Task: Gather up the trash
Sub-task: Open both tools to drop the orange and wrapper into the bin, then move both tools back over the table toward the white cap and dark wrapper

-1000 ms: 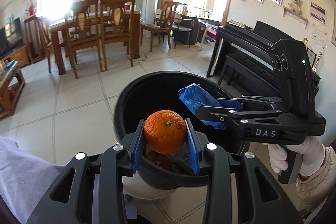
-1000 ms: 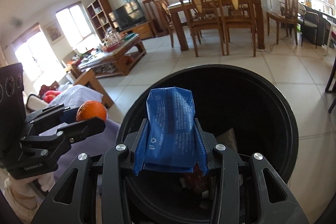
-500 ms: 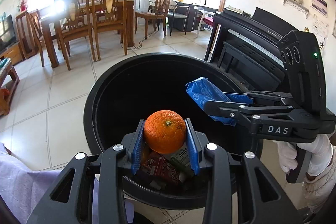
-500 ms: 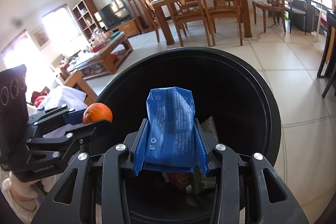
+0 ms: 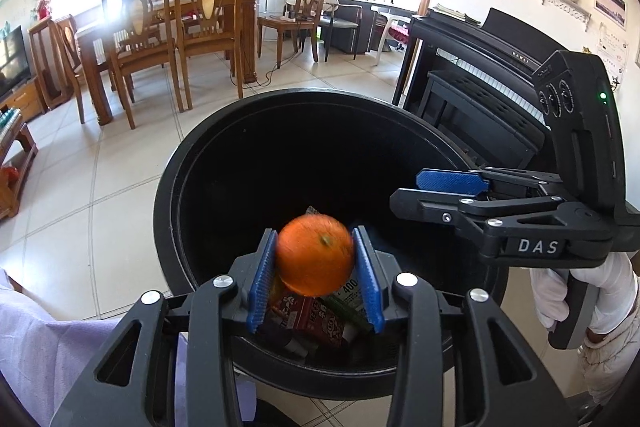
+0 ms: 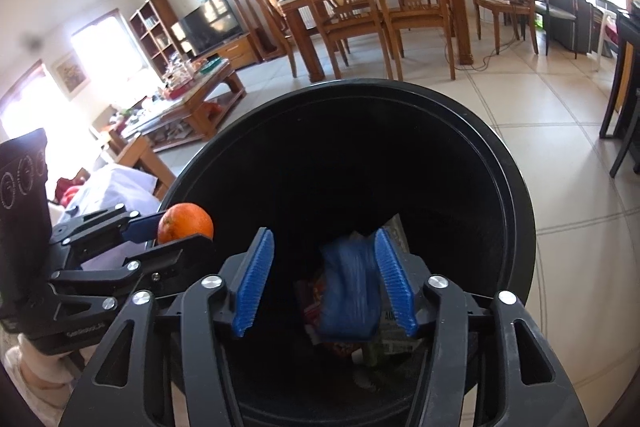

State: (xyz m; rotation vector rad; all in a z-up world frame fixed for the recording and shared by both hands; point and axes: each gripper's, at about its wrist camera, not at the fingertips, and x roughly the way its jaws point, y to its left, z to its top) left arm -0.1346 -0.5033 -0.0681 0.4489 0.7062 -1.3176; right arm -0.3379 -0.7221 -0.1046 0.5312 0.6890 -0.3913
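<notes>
Directly over the black bin (image 5: 176, 187), left claw (image 5: 314, 277) had just been opening around the blurred orange (image 5: 315, 255); right claw (image 6: 326, 281), likewise just widened, gaped with the blue packet (image 6: 350, 291) loose between its pads.

Blurred orange (image 5: 315, 255), black bin (image 5: 192, 163), piano (image 5: 480, 95)
</notes>
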